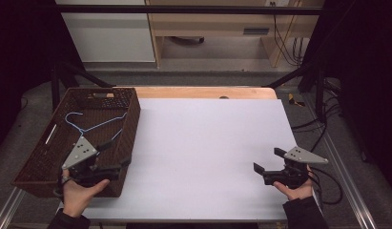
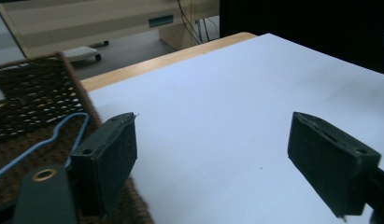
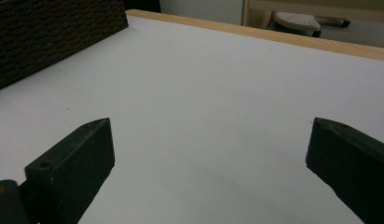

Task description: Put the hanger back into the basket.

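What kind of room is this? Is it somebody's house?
Probably a lab or workshop, not a house. A black metal frame stands around the white-topped table, loose cables hang at the back, and the person holds a cabled claw.

We see even overhead light on the white table sheet (image 1: pixel 208 143), with dark, underexposed edges in the high view. In the gripper views the near jaws look soft and out of focus, and the basket (image 2: pixel 31 93) blurs slightly.
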`<act>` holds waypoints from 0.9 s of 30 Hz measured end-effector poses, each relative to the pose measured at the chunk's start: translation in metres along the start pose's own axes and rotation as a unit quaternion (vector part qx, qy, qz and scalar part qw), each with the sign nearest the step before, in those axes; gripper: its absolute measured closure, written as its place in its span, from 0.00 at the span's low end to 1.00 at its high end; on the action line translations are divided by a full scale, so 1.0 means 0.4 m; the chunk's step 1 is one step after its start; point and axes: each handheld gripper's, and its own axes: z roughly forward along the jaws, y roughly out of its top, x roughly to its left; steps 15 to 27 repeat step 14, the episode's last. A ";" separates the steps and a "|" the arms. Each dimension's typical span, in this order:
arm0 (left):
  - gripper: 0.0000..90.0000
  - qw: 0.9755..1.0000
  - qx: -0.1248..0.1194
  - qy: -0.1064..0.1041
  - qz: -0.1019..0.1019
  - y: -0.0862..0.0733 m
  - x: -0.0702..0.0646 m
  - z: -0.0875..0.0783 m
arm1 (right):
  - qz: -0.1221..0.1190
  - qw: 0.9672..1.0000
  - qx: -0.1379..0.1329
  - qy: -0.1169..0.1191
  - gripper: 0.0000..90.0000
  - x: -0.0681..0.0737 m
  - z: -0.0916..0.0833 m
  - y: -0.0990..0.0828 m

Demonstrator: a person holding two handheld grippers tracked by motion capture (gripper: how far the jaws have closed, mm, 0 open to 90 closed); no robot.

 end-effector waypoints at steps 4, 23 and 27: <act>0.17 1.000 0.004 -0.011 0.000 -0.015 -0.023 0.022 | -0.003 1.000 0.000 -0.001 0.02 -0.001 -0.002 0.000; 0.16 0.999 0.022 -0.030 -0.007 -0.052 -0.044 0.056 | -0.005 1.000 -0.006 0.003 0.02 0.000 -0.005 0.000; 0.16 0.999 0.022 -0.030 -0.007 -0.052 -0.044 0.056 | -0.005 1.000 -0.006 0.003 0.02 0.000 -0.005 0.000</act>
